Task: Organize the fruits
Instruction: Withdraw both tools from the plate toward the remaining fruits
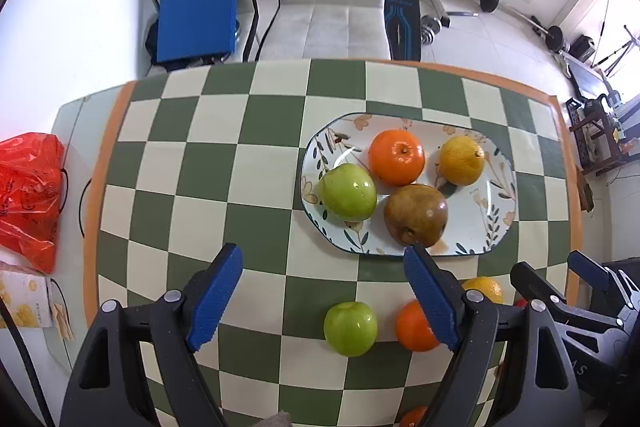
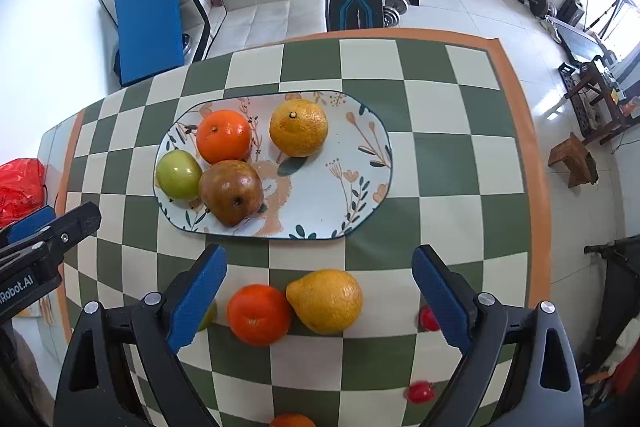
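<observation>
Both of my grippers hang above the green-and-cream checkered tablecloth (image 2: 440,163) with nothing between their blue ribbed pads. My left gripper (image 1: 324,293) has its fingers spread wide, and my right gripper (image 2: 320,293) is spread just as wide (its dark body also shows at the right edge of the left wrist view).

The oval white ceramic plate with a painted leaf-and-flower pattern (image 2: 352,163) lies flat on the cloth ahead of me. Four fruits sit bunched at its left end: a shiny green apple (image 2: 178,174), a bright orange tangerine (image 2: 224,135), a brown russet pear (image 2: 231,191) touching both of those, and a yellow-orange dimpled citrus (image 2: 299,127) standing a little apart to the right. The right half of the plate is bare.

Loose fruit lies on the cloth on my side of the plate. In the left wrist view a second green apple (image 1: 350,323) rests between my left fingers, beside a second orange tangerine (image 1: 414,325) that my right-hand pad partly hides. In the right wrist view that tangerine touches a yellow lemon-shaped fruit (image 2: 326,301), both between my right fingers. Two small red round fruits (image 2: 419,391) lie nearer to me on the right, and another orange fruit (image 2: 292,420) peeks in at the bottom edge.

A crumpled red plastic bag (image 1: 28,195) sits at the table's left end.
</observation>
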### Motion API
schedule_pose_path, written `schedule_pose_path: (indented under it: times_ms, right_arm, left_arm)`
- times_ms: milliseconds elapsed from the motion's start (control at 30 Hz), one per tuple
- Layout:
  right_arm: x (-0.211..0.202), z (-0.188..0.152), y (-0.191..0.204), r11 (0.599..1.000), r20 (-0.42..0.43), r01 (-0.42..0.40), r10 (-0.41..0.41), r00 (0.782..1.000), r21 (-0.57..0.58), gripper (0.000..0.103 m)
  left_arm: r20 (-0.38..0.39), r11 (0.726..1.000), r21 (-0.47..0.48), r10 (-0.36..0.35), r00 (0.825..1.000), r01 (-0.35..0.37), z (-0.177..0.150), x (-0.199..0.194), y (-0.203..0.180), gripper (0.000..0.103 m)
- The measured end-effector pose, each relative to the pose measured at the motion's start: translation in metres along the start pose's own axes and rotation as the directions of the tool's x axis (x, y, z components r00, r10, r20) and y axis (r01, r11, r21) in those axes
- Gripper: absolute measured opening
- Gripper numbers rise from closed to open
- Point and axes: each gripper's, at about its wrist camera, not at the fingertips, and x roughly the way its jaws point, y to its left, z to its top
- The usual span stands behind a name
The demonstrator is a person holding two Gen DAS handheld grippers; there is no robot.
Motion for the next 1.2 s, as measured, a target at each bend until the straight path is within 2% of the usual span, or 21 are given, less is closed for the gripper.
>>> schedule_pose_path:
  times_ms: [333, 767, 1200]
  right_arm:
    - [-0.081, -0.037, -0.001, 0.999, 0.109, 0.030, -0.028, 0.994, -0.018, 0.096]
    - [-0.164, -0.082, 0.001, 1.000, 0.218, 0.019, -0.016, 0.976, -0.010, 0.096]
    - [-0.160, -0.098, -0.004, 1.000, 0.211, -0.005, 0.000, 0.978, 0.023, 0.096]
  left_arm:
    - [0.097, 0.999, 0.034, -0.021, 0.995, 0.018, -0.036, -0.061, -0.007, 0.082]
    - [0.200, 0.997, 0.070, -0.059, 0.978, 0.046, -0.074, -0.130, -0.014, 0.082]
    - [0.228, 0.999, 0.014, -0.054, 0.972, 0.052, -0.083, -0.136, -0.008, 0.082]
